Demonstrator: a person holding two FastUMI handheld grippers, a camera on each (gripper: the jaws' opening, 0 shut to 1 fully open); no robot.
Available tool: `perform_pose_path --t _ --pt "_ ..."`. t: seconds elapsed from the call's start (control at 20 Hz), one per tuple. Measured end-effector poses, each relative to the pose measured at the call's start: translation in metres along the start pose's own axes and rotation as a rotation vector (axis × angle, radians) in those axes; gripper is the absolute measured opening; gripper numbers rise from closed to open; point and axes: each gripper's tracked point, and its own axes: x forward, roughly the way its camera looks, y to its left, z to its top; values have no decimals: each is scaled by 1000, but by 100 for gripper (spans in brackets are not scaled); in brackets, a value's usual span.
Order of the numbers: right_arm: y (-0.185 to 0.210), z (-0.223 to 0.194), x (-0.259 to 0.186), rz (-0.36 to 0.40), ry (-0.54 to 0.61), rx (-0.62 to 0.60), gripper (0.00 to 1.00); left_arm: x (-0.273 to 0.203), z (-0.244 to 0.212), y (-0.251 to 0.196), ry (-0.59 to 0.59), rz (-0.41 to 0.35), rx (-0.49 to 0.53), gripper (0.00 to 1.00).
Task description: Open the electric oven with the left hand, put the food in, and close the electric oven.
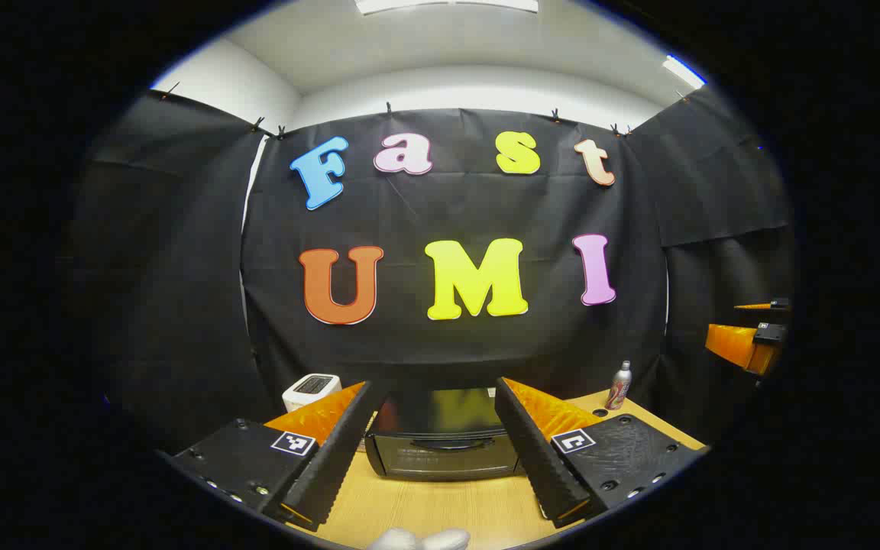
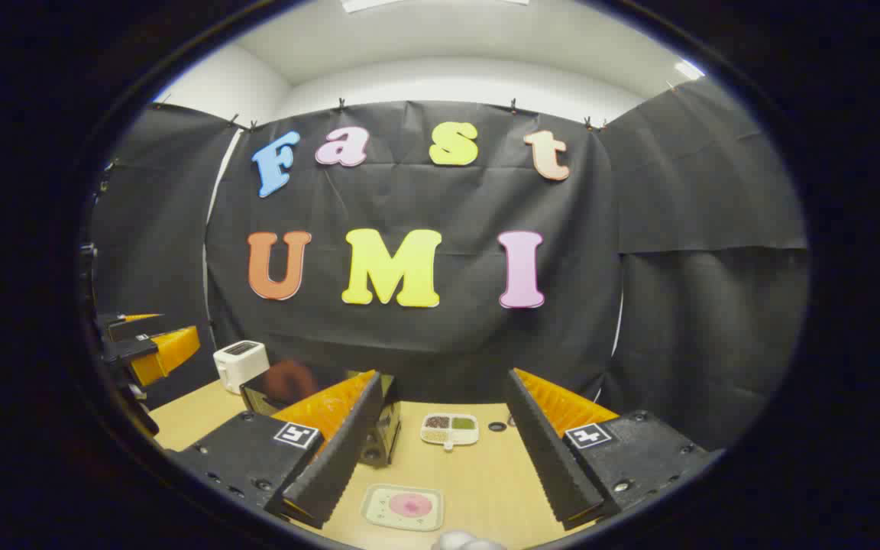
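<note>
From the left gripper view, the left tool [image 1: 434, 451] hangs above the wooden surface [image 1: 440, 508] with its two fingers spread wide and nothing between them. Framed in that gap sits the electric oven [image 1: 444, 435], black, its door shut and the handle across the front facing the tool. A white toaster [image 1: 311, 390] stands behind it to the left, and a slim can [image 1: 619, 386] stands at the back right. The right tool [image 1: 749, 336] shows far off at the right edge.

From the right gripper view, the right tool [image 2: 440, 458] is likewise spread apart and empty. The oven [image 2: 318, 409] lies partly behind its left finger, toaster [image 2: 241, 363] just beyond. Between the fingers rest a divided tray of food [image 2: 449, 429] and, nearer, a plate with a pink piece [image 2: 402, 506]. The left tool [image 2: 146, 347] shows at the left edge.
</note>
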Motion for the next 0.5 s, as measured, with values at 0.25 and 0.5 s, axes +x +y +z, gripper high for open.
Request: perform_pose_path --t 0.25,0.5 --pt "-1 3 0 -5 -2 -2 100 5 -4 -2 3 -5 -1 96" --pt "-5 4 0 -13 -4 -8 100 12 -7 -11 2 -25 -4 96"
